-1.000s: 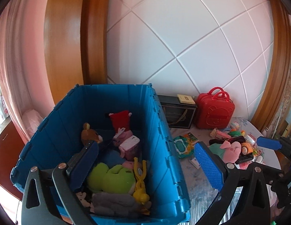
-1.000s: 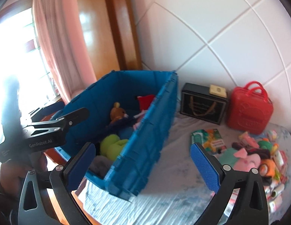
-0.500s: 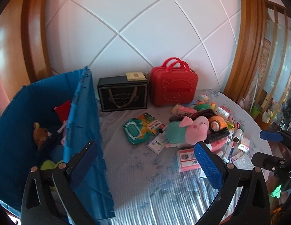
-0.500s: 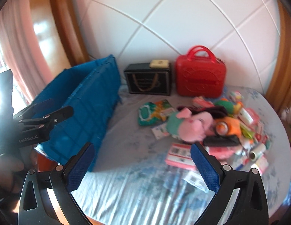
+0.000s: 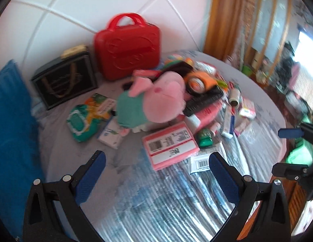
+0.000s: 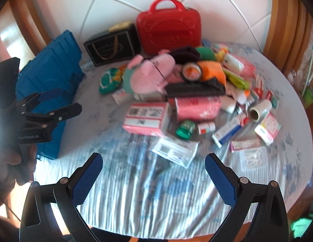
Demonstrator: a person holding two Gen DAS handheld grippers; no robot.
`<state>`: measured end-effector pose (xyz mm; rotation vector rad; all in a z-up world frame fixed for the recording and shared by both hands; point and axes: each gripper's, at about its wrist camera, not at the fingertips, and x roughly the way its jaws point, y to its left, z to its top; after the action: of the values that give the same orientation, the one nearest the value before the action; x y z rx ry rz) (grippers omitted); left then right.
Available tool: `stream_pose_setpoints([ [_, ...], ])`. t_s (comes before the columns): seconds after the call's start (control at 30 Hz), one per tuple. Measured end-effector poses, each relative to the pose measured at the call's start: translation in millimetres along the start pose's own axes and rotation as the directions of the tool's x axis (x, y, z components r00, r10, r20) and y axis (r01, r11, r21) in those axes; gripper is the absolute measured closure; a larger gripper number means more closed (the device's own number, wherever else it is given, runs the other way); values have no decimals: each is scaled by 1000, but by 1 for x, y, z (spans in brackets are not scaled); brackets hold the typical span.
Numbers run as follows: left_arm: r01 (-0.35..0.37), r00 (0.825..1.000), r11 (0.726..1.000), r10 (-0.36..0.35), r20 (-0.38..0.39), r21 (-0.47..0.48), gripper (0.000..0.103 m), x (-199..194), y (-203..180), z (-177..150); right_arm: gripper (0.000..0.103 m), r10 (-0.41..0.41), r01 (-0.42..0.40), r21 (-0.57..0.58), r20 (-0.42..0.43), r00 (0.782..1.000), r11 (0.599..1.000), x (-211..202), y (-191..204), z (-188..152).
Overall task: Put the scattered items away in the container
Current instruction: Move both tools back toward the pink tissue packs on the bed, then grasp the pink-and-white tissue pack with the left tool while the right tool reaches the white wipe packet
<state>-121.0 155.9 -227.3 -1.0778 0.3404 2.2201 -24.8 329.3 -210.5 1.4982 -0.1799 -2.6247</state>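
Jaws: left gripper (image 5: pixel 156 173) and right gripper (image 6: pixel 153 174) both spread wide, nothing held
Pink pack (image 5: pixel 170 145): lies flat, dead ahead of left jaws; long axis crosswise
Bin (image 6: pixel 48 76): at far left; left gripper judged nearer

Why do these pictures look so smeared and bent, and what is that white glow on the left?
Left wrist view: motion blur smears the pink plush pig and red case; the fisheye lens curves the wall's lines. Right wrist view: softer blur over the pile, bright glare washing out the left edge beside the left gripper, and dark rounded corners.
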Motion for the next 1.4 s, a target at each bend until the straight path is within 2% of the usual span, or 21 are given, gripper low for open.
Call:
stream_pose_setpoints([
  [0.03, 31, 999, 998, -30, -13, 57, 0, 19, -8, -2, 0, -1, 1, 11, -15, 1000, 1000, 5, -5, -3],
  [0.13, 52, 998, 979, -43, -53, 196, 0, 63, -20, -9, 0, 2, 0, 36, -57, 998, 999, 21, -18, -16],
  [0.37, 111, 992, 927, -82, -96, 358, 0, 140, -24, -20, 0, 4, 4, 65, -126, 992, 998, 55, -32, -39],
  [0.5, 155, 987, 871, -120, -105, 465, 0, 169, -26, -26, 0, 7, 6, 86, -155, 988, 996, 70, -40, -48],
  [0.57, 159, 987, 825, -140, -76, 542, 0, 178, -29, -28, 0, 8, 7, 94, -163, 987, 996, 75, -43, -50],
  [0.63, 173, 984, 795, -168, -64, 582, 0, 186, -30, -25, 0, 9, 9, 102, -170, 985, 995, 79, -44, -51],
  [0.8, 239, 969, 764, -228, -97, 600, 0, 204, -29, -18, 0, 11, 12, 113, -195, 981, 993, 92, -48, -56],
  [0.97, 319, 947, 785, -283, -150, 532, 1, 211, -20, -12, 0, 10, 12, 110, -196, 981, 994, 107, -49, -53],
  [1.07, 329, 944, 822, -290, -155, 465, 5, 206, -14, -11, 0, 7, 10, 87, -189, 982, 996, 123, -48, -48],
  [1.17, 285, 959, 869, -254, -128, 404, 9, 193, -6, -21, 1, -7, 16, 47, -186, 983, 999, 142, -45, -39],
  [1.23, 243, 970, 913, -223, -97, 329, 10, 180, 6, -33, 1, -12, 14, 13, -178, 984, 1000, 152, -41, -33],
  [1.4, 132, 991, 974, -124, -55, 186, 10, 149, 33, -65, 1, -50, 32, -93, -200, 979, 995, 187, -28, -26],
])
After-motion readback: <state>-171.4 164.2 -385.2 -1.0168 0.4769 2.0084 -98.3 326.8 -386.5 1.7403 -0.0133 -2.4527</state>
